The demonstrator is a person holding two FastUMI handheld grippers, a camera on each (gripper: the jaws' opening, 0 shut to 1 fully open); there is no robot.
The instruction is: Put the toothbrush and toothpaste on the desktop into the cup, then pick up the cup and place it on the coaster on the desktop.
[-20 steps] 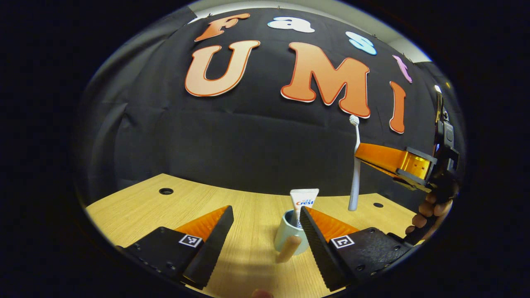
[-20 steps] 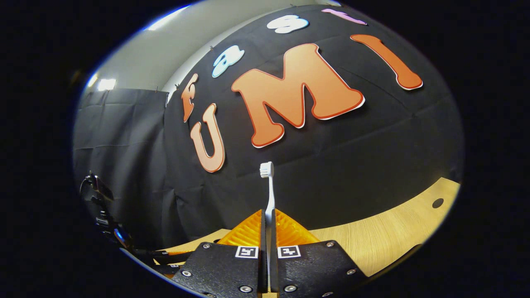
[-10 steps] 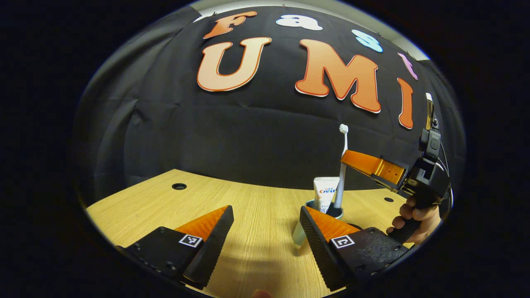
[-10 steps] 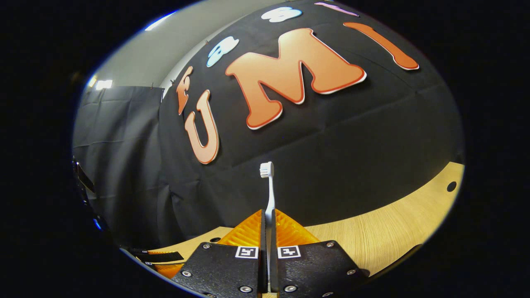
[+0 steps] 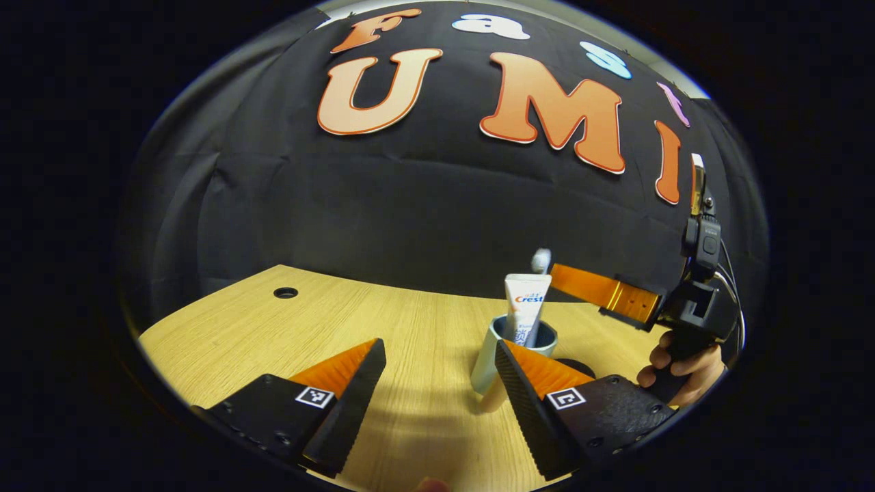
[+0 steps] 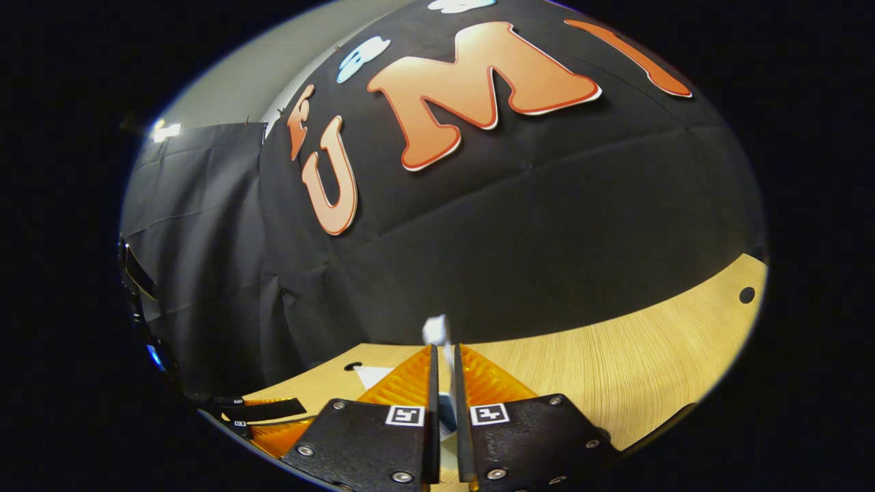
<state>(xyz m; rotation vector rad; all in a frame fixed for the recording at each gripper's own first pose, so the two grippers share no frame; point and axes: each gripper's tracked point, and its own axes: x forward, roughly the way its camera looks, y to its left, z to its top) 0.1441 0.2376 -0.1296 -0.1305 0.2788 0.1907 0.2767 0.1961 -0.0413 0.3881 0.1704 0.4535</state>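
The left tongs [image 5: 437, 383] hung spread and empty low over the pale wooden tabletop [image 5: 273, 335], near the grey-blue ceramic cup [image 5: 493, 359] holding the white squeezable toothpaste tube [image 5: 525, 307]. The blurred white plastic toothbrush [image 6: 437, 338] sat in the slightly parted right tongs [image 6: 444, 372]; their grip was unclear. The cup looked rigid and slick, best taken around its wall.

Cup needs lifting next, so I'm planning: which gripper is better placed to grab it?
Left, probably. The left gripper is open and low, with the cup just ahead by its finger; the right gripper is above the rim, around the toothbrush.
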